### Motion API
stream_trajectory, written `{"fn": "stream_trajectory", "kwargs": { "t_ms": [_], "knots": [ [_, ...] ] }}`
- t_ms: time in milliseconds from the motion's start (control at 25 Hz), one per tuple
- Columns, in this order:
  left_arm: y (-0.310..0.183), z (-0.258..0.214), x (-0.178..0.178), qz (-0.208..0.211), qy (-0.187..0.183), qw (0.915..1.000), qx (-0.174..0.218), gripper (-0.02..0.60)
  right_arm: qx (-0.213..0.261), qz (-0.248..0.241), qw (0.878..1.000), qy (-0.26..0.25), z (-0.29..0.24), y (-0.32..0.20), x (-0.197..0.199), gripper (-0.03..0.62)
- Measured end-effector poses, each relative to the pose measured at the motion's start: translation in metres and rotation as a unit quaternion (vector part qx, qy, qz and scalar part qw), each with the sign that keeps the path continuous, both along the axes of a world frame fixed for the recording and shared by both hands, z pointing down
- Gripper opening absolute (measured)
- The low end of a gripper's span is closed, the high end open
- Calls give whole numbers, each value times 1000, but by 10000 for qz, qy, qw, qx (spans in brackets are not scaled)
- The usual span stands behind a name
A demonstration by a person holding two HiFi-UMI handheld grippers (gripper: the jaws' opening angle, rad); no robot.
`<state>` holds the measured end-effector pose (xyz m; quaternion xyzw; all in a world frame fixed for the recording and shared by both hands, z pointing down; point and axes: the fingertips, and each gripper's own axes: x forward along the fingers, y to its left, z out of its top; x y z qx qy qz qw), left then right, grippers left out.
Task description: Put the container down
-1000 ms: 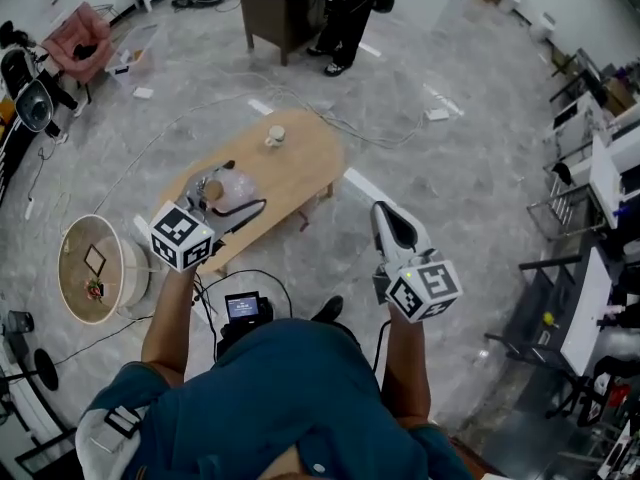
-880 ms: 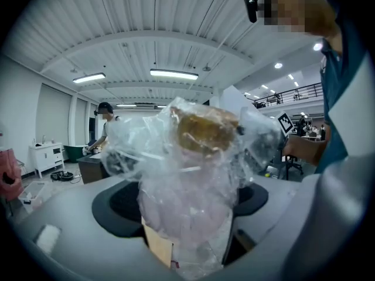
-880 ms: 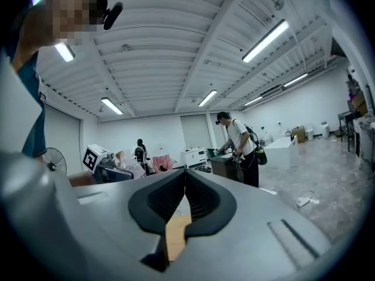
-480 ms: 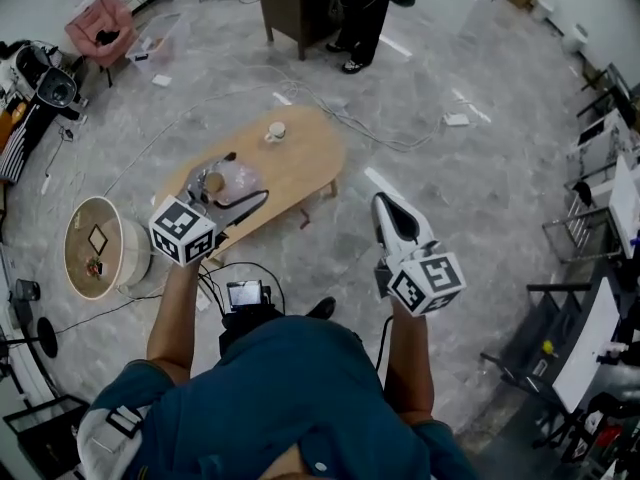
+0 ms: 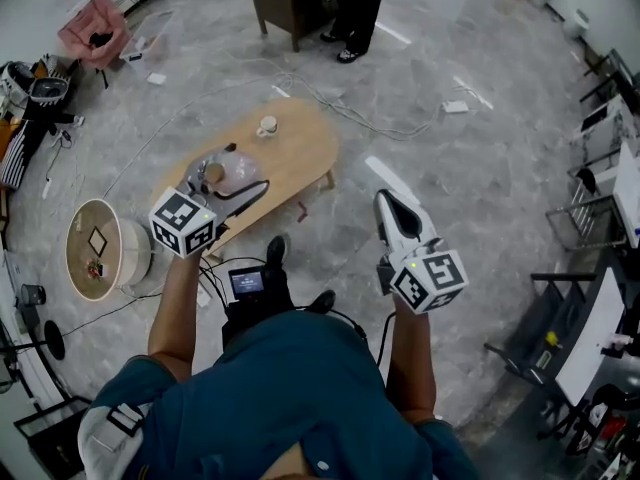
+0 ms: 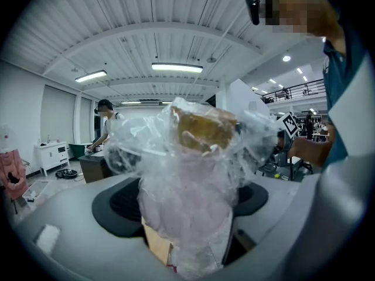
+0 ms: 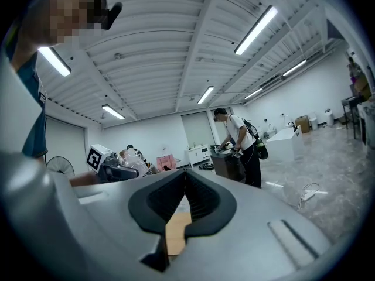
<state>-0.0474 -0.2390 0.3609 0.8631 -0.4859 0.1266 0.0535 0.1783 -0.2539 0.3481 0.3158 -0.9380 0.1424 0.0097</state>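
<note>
Right gripper (image 5: 393, 211) nearest, jaws pressed together, empty. Left gripper (image 5: 240, 193) is clamped on the plastic-wrapped container (image 5: 226, 174), seemingly above the near-left end of the table (image 5: 300, 158). Risk: the loose wrap slips or snags on release and the container tips. Cup (image 5: 266, 126) farther along looks safe.

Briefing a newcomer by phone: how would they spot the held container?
Find the oval wooden table on the grey floor. Seen against its left part, the left gripper grips the container; unlike the bare white cup farther along, it is wrapped in crinkled clear plastic.
</note>
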Motion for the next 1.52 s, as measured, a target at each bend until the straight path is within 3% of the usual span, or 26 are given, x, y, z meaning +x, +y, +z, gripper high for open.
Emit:
{"fn": "stream_trajectory", "kwargs": {
  "t_ms": [520, 1000, 1520],
  "knots": [
    [-103, 22, 15, 608, 85, 9981, -26, 402, -52, 531, 9981, 296, 5, -67, 15, 11],
    [-196, 72, -24, 828, 35, 9962, -261, 402, -370, 809, 9944, 565, 27, -132, -23, 11],
    [-275, 170, -59, 959, 37, 9920, -819, 402, -1116, 894, 9851, 954, 86, -173, -67, 11]
  ]
}}
